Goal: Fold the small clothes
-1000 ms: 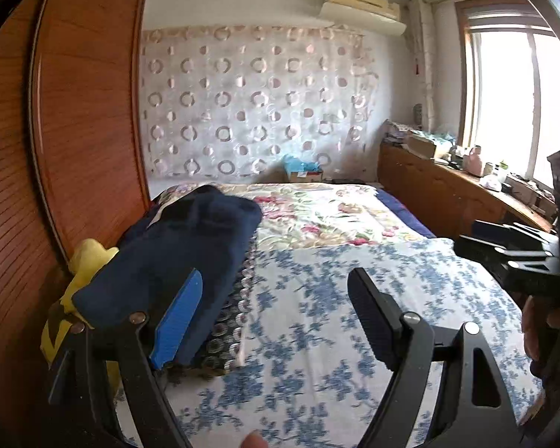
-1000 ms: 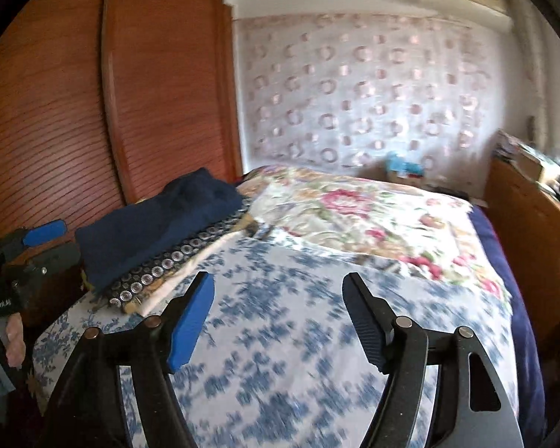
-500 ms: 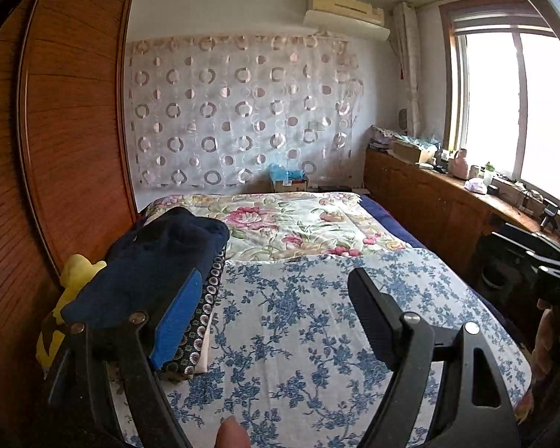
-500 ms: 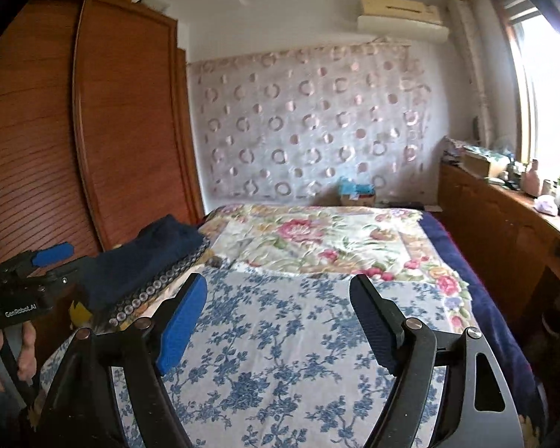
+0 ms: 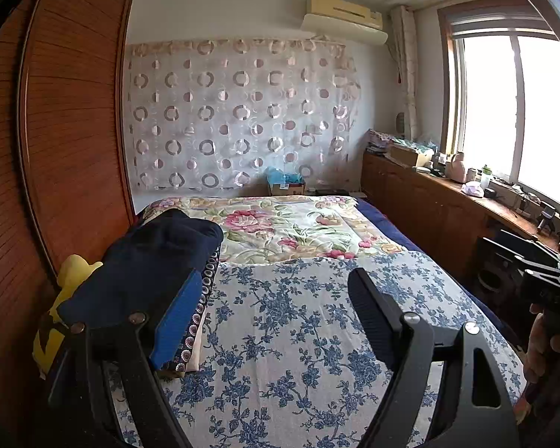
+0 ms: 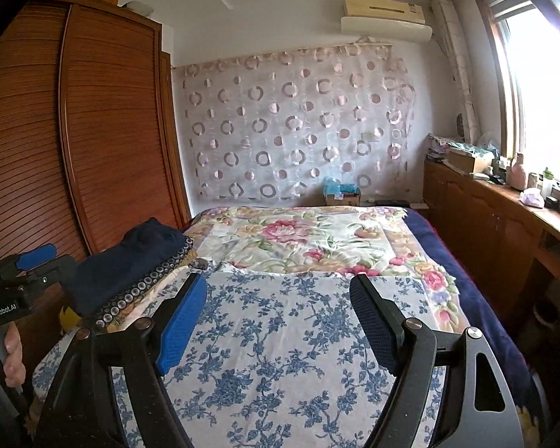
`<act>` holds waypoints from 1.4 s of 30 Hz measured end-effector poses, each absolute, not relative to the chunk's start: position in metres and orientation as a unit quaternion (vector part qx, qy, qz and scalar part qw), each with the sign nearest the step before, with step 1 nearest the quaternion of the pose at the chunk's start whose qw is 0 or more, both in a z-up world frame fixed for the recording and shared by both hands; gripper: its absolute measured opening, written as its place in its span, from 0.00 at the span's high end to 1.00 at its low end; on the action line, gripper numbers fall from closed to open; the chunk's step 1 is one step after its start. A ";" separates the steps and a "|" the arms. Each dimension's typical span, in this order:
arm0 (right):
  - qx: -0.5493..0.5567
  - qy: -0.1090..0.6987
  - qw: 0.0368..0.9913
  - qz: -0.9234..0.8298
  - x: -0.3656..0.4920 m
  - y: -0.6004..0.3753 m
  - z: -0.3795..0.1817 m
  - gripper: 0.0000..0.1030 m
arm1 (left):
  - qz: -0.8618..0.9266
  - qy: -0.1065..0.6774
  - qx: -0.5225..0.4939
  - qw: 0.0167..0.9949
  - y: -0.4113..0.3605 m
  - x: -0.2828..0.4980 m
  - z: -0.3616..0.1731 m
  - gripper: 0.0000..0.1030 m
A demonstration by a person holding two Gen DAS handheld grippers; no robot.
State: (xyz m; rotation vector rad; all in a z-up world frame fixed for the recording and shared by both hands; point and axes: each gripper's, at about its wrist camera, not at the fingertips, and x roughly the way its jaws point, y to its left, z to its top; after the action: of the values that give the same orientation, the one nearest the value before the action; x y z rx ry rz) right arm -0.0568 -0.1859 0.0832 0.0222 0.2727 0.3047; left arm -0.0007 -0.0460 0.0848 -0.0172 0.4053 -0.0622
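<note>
While both tools are held above the bed's near end, pointing slightly downward, the left gripper (image 5: 276, 317) and right gripper (image 6: 280, 321) are seen with jaws wide and nothing between them. "GenRobot.AI" can be read on the left handle. Folded clothes (image 5: 149, 265) are stacked at the blue-flowered sheet's (image 5: 298, 336) left edge.

Your yellow toy (image 5: 69, 298) at the bed's left edge is mostly hidden behind the stack of folded clothes (image 5: 145, 272), so you cannot tell what it is. In the left wrist view your right gripper (image 5: 541, 276) is cut off by the picture's right edge, hiding its jaws. The small things on the window ledge (image 6: 534, 201) are too small to tell apart.
</note>
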 end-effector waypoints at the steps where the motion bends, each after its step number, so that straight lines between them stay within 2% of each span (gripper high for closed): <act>1: 0.011 0.136 0.979 0.151 -0.056 -0.186 0.084 0.22 | -0.031 0.201 -0.008 0.979 -0.046 0.000 0.085 0.21; 42: 0.007 0.133 0.979 0.153 -0.044 -0.212 0.092 0.22 | -0.020 0.195 -0.007 0.981 -0.032 -0.003 0.089 0.21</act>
State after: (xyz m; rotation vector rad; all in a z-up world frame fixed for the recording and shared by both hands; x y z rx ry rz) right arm -0.0442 -0.2118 0.0916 0.0141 0.2687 0.3086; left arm -0.0026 -0.0321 0.0891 -0.0136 0.3931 -0.0407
